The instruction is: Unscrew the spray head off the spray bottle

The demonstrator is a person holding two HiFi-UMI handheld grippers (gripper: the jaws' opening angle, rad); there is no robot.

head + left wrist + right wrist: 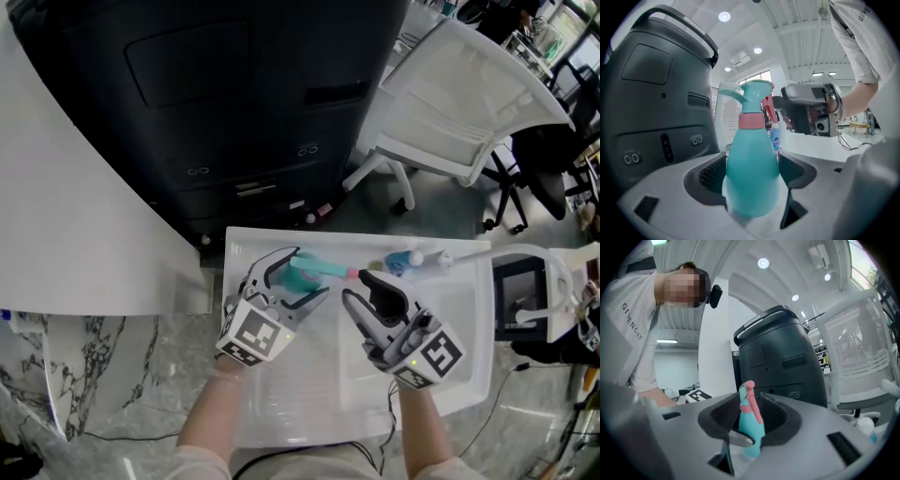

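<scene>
A teal spray bottle (314, 269) lies level over the white tray (450, 375), with my left gripper (309, 272) shut on its body. In the left gripper view the bottle (752, 173) fills the gap between the jaws, with its pink collar (751, 121) and teal spray head (752, 93) beyond them. My right gripper (354, 287) stands at the head end, jaws open on either side of the spray head (746, 397) without touching it. From the head view that gripper hides most of the head; only the collar (353, 274) shows.
A small blue bottle with a white cap (408, 261) lies on the tray's far side. Behind the tray stand a large black machine (234, 94) and a white chair (459, 103). A screen device (517, 291) sits to the right.
</scene>
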